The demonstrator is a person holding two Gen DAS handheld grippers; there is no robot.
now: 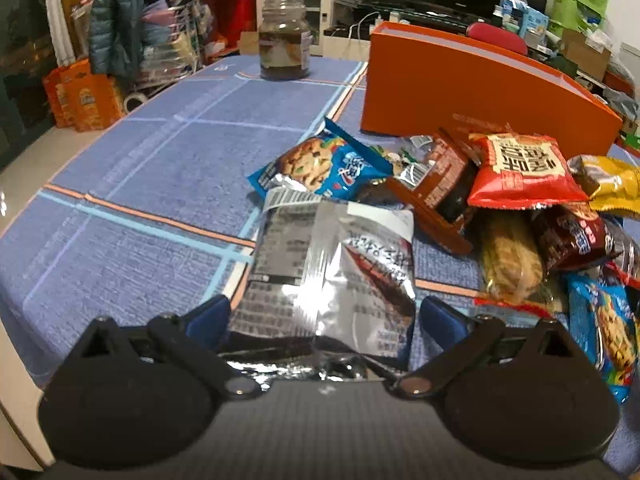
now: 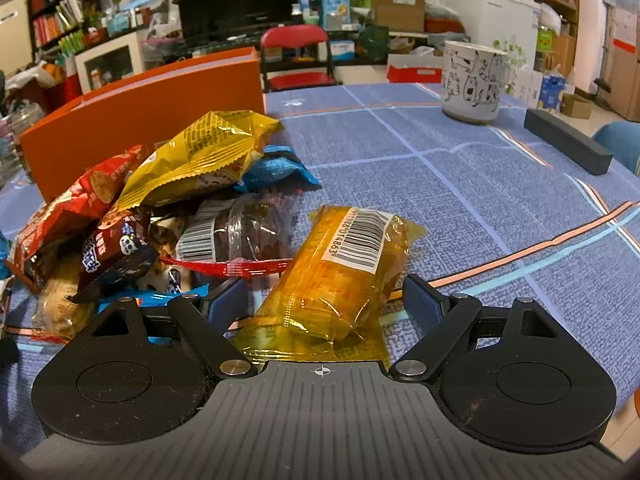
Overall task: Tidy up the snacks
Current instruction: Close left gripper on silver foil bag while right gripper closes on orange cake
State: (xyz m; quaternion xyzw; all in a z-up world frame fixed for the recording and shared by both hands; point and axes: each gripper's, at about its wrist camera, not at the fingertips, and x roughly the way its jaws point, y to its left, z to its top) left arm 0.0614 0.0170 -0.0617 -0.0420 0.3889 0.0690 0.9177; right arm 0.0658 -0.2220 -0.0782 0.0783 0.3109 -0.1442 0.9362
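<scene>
A silver foil snack packet [image 1: 328, 280] lies back side up between the fingers of my left gripper [image 1: 324, 316]. The blue pads sit close against both its side edges, and I cannot tell whether they press on it. In the right wrist view a clear yellow packet with a barcode label [image 2: 340, 276] lies on the tablecloth between the fingers of my right gripper [image 2: 326, 300]. That gripper is open, with a gap showing beside the left pad. A pile of snack packets [image 2: 168, 200] lies just left of it, seen also as the snack pile [image 1: 500, 184].
An orange box [image 1: 472, 88] stands behind the pile, seen again as the orange box [image 2: 140, 120]. A glass jar [image 1: 285, 40] stands at the table's far end. A white mug [image 2: 472, 80] and a black bar [image 2: 568, 146] sit to the far right. The table edge [image 1: 16, 420] is near left.
</scene>
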